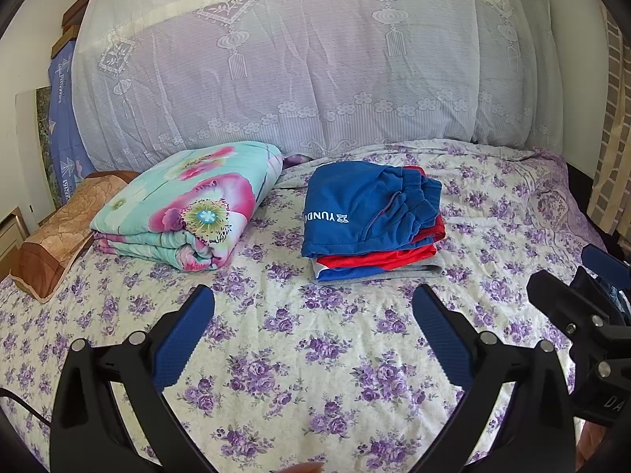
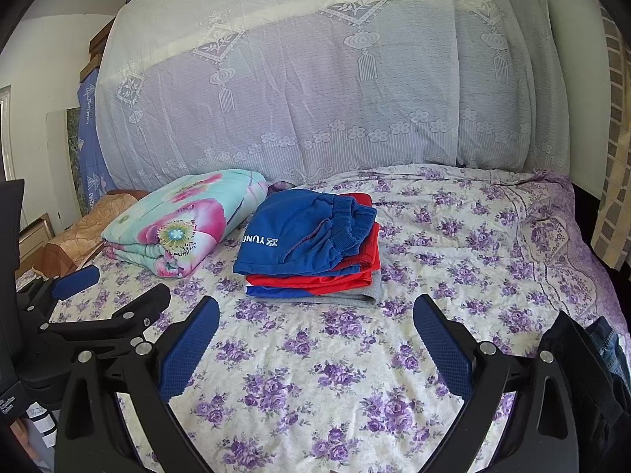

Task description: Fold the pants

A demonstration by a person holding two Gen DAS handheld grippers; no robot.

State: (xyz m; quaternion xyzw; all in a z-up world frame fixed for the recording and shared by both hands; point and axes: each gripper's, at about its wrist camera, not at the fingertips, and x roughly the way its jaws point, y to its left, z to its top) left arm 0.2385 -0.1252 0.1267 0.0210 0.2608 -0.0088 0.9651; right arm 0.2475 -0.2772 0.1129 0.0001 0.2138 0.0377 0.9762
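Observation:
A stack of folded pants lies on the flowered bedsheet [image 1: 315, 354], with blue shorts [image 1: 363, 205] [image 2: 299, 232] on top, red ones under them and a grey pair at the bottom. My left gripper [image 1: 313, 291] hovers open just in front of the stack, holding nothing. My right gripper [image 2: 315, 301] is open too, with nothing in it, in front of the stack and slightly to its right. Each gripper shows in the other's view: the right gripper [image 1: 579, 276] at the right edge, the left gripper [image 2: 114, 287] at the left. Dark garments [image 2: 583, 374] and some denim [image 2: 609, 347] lie at the bed's right edge.
A folded flowered quilt [image 1: 185, 205] [image 2: 177, 224] sits left of the stack, with a brown pillow [image 1: 59, 236] beyond it. A tall pile under a lace cover [image 1: 295, 59] runs along the back. Bare sheet stretches right of the stack.

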